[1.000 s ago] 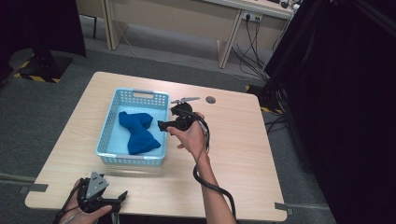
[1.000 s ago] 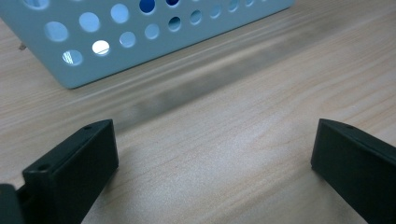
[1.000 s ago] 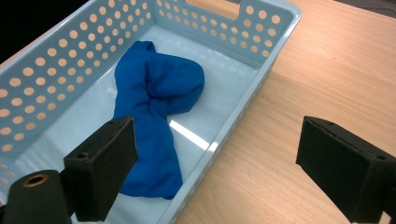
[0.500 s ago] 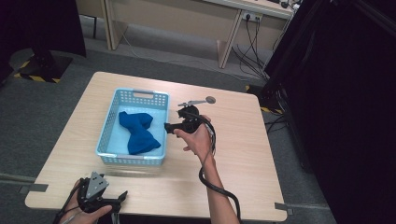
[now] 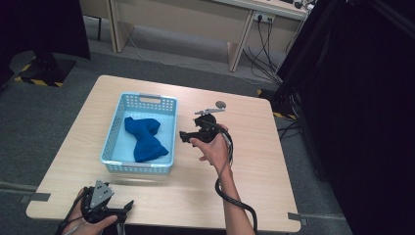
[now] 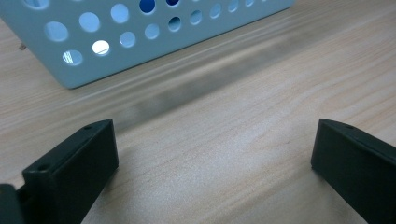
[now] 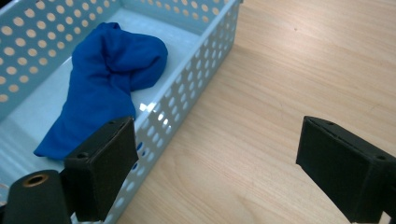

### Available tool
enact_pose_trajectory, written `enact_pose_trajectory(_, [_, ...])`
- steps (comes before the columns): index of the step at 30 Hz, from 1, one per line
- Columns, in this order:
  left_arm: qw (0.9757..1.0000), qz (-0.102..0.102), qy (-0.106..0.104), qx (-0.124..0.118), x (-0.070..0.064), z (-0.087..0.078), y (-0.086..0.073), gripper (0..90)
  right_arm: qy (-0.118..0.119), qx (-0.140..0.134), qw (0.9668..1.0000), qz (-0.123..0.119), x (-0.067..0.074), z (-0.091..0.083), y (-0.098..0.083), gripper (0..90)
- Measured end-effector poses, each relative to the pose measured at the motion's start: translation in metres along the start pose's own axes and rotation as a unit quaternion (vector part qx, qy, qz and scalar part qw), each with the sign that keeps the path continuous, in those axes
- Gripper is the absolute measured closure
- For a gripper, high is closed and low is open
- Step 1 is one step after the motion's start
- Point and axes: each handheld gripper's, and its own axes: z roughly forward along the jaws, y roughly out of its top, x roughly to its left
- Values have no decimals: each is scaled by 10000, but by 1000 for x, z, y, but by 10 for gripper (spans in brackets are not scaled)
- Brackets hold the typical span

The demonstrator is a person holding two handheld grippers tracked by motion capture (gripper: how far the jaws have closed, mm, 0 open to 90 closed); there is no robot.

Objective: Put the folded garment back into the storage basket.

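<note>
A crumpled blue cloth (image 5: 145,140) (image 7: 105,84) lies inside a light blue perforated basket (image 5: 128,166) (image 7: 196,79) on the left half of the wooden table (image 5: 254,161). My right gripper (image 5: 185,136) (image 7: 215,172) hovers just right of the basket, jaws pointing toward it, open and empty. My left gripper (image 5: 125,206) (image 6: 212,163) rests low at the table's front left edge, open, with nothing between its jaws. In the left gripper view the basket's front wall (image 6: 140,37) stands a short way ahead.
A small round grey disc (image 5: 220,104) lies on the table behind my right gripper. A cable (image 5: 235,200) trails from the right gripper along the forearm. Beyond the table stand desk legs (image 5: 235,49) and floor cables; a dark curtain (image 5: 362,98) hangs at the right.
My right gripper has drawn back from above the basket's right rim toward the table's middle and nearer the person. The cloth stays in the basket. The left gripper has not moved.
</note>
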Motion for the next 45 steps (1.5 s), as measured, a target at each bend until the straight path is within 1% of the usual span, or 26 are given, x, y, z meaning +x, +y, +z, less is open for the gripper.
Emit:
enact_pose_trajectory(6, [10000, -2, 2, -1, 0, 0, 0, 0, -47, 70, 9999, 68, -8, 1, -10, 127])
enact_pose_trajectory(22, [10000, -4, 3, -2, 0, 0, 0, 0, -103, 151, 9996, 200, -25, -2, -38, 127])
enact_pose_trajectory(27, [10000, -7, 5, -1, 0, 0, 0, 0, -127, 173, 9995, 243, -30, -3, -44, 127])
enact_pose_trajectory(35, [10000, -3, 3, 12, 0, 0, 0, 0, -149, 183, 9994, 258, -32, -5, -48, 127])
enact_pose_trajectory(45, [10000, -8, 8, -3, 0, 0, 0, 0, -174, 278, 9991, 281, -37, -3, -61, 127])
